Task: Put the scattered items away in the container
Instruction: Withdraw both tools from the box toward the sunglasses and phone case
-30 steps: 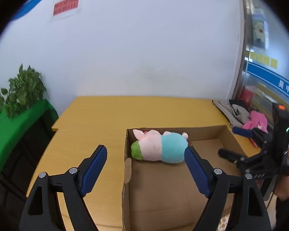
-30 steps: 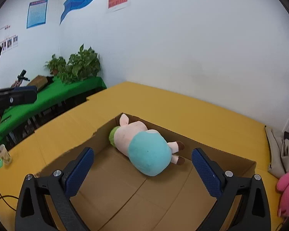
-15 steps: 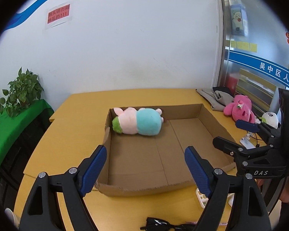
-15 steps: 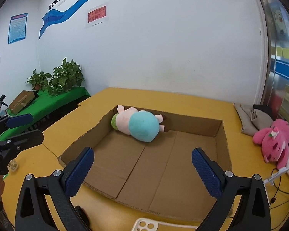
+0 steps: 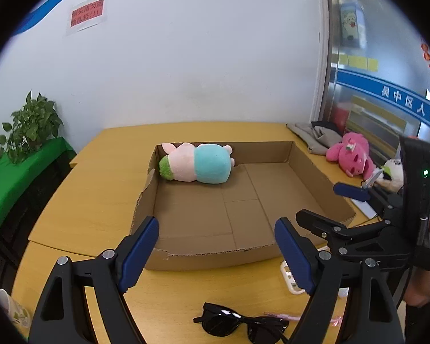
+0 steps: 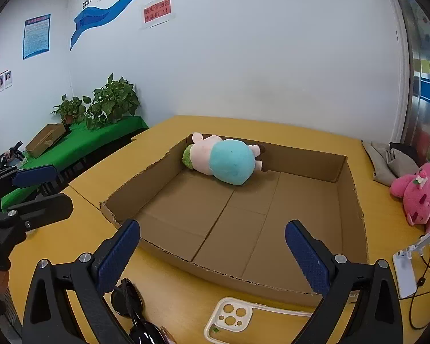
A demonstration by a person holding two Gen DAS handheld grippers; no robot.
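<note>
Grippers, left (image 5: pixel 216 253) and right (image 6: pixel 212 253), are hovering spread and empty before the box (image 5: pixel 309 169), where a plush (image 5: pixel 197 163) is lying.

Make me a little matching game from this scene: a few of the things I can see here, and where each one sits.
Things:
1. pig plush
2. sunglasses
3. pink plush
4. phone case

Places:
A. on the table, right of the cardboard box
B. inside the box, far left corner
C. on the table, near side, below the right gripper
D. on the table, near side, below the left gripper

Pairs: 1-B, 2-D, 3-A, 4-C
</note>
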